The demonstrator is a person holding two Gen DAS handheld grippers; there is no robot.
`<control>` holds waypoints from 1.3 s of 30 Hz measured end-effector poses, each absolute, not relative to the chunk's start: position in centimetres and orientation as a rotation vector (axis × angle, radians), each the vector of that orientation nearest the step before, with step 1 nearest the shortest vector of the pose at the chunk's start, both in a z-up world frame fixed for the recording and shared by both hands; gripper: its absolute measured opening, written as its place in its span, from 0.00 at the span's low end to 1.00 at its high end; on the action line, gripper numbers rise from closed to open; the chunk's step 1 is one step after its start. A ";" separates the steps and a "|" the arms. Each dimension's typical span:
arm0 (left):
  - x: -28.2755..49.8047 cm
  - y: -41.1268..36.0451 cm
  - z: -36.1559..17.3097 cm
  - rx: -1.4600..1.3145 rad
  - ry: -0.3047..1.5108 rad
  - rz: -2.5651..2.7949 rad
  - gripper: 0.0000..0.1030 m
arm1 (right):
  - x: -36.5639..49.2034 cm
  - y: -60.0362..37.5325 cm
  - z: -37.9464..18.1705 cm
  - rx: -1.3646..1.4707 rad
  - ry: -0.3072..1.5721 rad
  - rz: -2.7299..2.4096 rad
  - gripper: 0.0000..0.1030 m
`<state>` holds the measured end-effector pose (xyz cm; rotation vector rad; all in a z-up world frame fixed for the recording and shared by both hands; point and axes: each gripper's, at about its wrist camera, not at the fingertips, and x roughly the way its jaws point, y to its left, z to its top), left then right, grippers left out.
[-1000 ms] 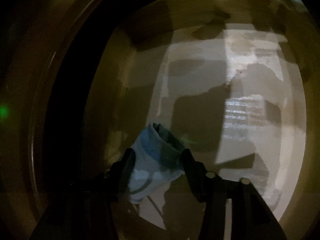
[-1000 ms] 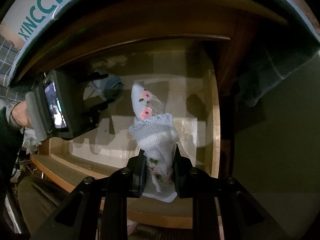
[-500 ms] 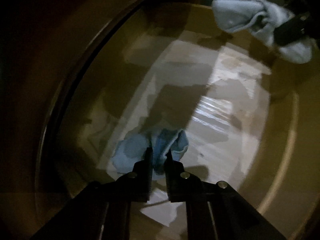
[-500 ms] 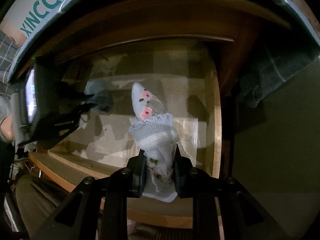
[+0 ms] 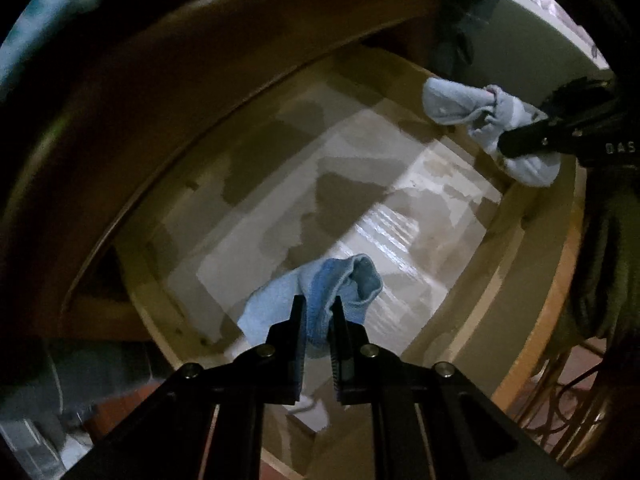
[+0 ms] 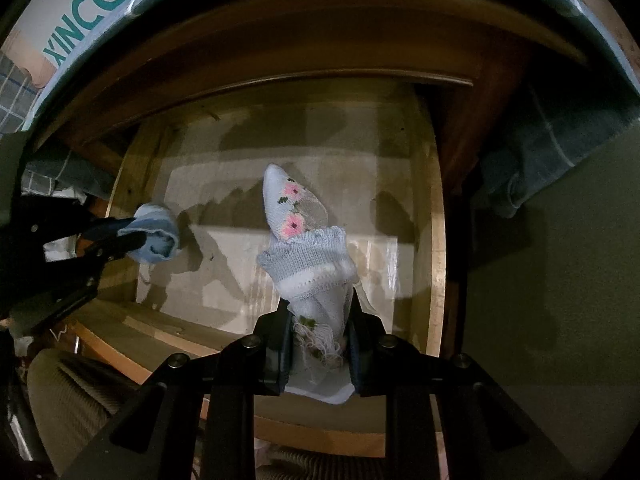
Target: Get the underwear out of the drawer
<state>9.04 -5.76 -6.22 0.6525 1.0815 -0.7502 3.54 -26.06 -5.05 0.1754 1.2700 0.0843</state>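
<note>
Both grippers hold cloth above the open drawer.
Left gripper pinches a blue piece; right gripper clamps a flowered white piece.

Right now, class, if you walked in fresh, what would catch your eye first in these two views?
First, the pale knitted garment with pink flowers, pinched upright in the right hand-held gripper above the open wooden drawer. Next, the blue cloth bundle clamped in the left hand-held gripper, over the drawer's left side in the right wrist view. Behind, a box lettered XINCC curves across the top.
</note>
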 end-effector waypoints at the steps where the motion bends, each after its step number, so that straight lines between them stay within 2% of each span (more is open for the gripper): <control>1: 8.8 -5.5 -6.0 0.633 1.085 -0.741 0.10 | 3.5 -26.0 -5.1 0.177 1.269 0.083 0.20; 28: 4.1 -2.4 6.5 0.247 0.952 -0.475 0.10 | 3.5 -25.4 -5.4 0.098 1.273 0.035 0.20; 39: 3.5 -1.6 14.9 0.190 0.863 -0.460 0.10 | 3.5 -25.0 -5.4 0.061 1.268 0.024 0.20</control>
